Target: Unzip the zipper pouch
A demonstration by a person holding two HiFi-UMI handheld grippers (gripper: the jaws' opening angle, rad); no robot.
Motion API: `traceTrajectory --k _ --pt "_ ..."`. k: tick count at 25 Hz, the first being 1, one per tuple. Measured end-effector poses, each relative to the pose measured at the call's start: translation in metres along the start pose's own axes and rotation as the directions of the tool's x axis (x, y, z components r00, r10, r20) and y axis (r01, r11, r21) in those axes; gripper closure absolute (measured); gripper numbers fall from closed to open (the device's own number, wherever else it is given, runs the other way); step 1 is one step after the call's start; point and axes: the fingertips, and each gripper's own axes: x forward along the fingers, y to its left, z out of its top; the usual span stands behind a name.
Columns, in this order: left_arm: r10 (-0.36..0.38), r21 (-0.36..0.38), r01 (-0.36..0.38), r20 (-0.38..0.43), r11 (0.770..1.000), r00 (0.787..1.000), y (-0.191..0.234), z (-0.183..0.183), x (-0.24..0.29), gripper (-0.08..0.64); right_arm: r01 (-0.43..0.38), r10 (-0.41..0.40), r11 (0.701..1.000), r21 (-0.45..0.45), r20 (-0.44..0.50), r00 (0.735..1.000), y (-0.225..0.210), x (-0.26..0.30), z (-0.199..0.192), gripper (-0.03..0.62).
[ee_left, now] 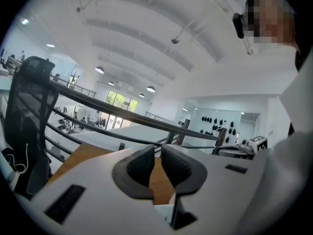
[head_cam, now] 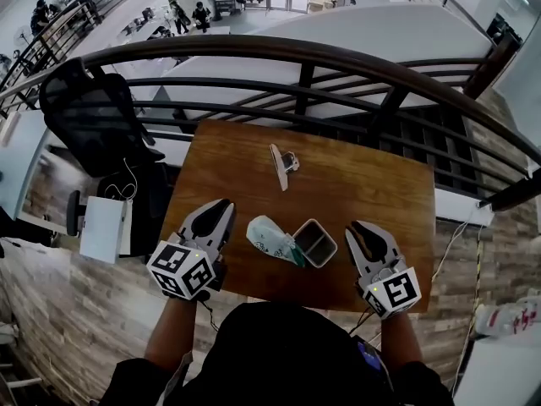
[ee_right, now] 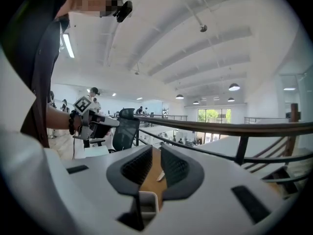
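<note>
The zipper pouch (head_cam: 269,238) lies on the near part of the wooden table (head_cam: 372,184), between the two grippers. It is a soft, crumpled body of white material with green print. Its right end touches a small square open-topped container (head_cam: 315,242) with thin grey walls and a dark interior.

The left gripper (head_cam: 218,210) is held over the near left part of the table, just left of the pouch and clear of it. In the left gripper view, its ribbed dark pads (ee_left: 180,166) stand close together with a narrow gap. Only the wood grain shows in that gap.

The right gripper (head_cam: 362,228) is held near the right of the container. Its ribbed pads (ee_right: 175,169) are likewise nearly together and grip nothing.

Farther back on the table, a flat white piece (head_cam: 278,167) stands on edge. A curved dark metal railing (head_cam: 304,57) runs beyond the far side of the table. A black mesh office chair (head_cam: 97,112) stands at far left.
</note>
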Motion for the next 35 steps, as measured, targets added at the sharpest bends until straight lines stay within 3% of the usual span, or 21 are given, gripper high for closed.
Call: traceTrajectory --k 9,14,20,29,35 --pt "0.020 0.117 -0.037 0.145 0.992 0.989 -0.011 0.027 -0.012 0.529 0.125 -0.131 0.989 0.084 0.073 0.989 -0.027 -0.037 0.014 0.595" --pt "0.012 0.159 -0.038 0.166 0.987 0.986 -0.020 0.028 -0.012 0.536 0.169 -0.177 0.981 0.093 0.086 0.980 -0.033 -0.049 0.013 0.598" --pt "-0.015 0.134 -0.006 0.156 0.991 0.988 -0.029 0.024 -0.010 0.543 0.166 -0.175 0.982 0.095 0.102 0.979 -0.032 -0.046 0.018 0.599" --pt "-0.028 0.171 0.003 0.143 0.985 0.989 -0.034 0.022 -0.009 0.542 0.134 -0.144 0.986 0.097 0.106 0.984 -0.026 -0.041 0.017 0.598" --pt "-0.039 0.157 0.018 0.134 0.987 0.990 -0.035 0.016 -0.008 0.541 0.124 -0.133 0.988 0.089 0.103 0.986 -0.022 -0.037 0.017 0.598"
